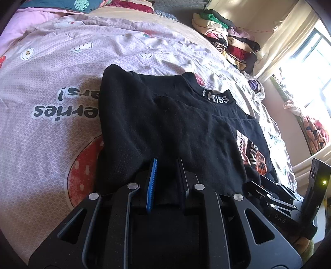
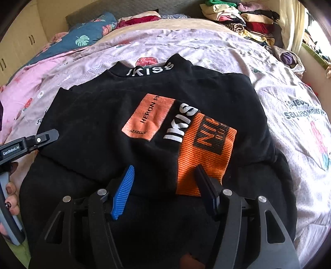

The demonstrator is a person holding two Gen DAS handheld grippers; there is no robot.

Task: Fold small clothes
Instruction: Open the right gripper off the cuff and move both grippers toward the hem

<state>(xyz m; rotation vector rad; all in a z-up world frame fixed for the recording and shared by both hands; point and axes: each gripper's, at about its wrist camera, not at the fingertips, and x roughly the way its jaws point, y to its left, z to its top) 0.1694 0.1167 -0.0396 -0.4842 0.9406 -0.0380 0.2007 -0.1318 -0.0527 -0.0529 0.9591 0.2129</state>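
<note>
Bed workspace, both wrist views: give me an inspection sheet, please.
Surface: pink printed bedsheet, wrinkled.
Job's things: black sweatshirt lying on it, sleeve with orange cuff folded across the front.
Clutter: clothes pile at the far side; bedding at the head.
Grippers: left gripper narrow, black cloth between the fingers, grip unclear; right gripper open over the near edge.
Cables: nothing seen.
Surroundings: window, cabinet.

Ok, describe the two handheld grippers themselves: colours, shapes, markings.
Both are black, angular linkage frames with triangular cut-outs and round silver pivot pins. The left gripper and right gripper each carry one ribbed blue pad facing a black one. The right wrist view shows white "GenRobot.AI" lettering on the left gripper's side, above a grey handle; the hand there wears dark nail polish.
</note>
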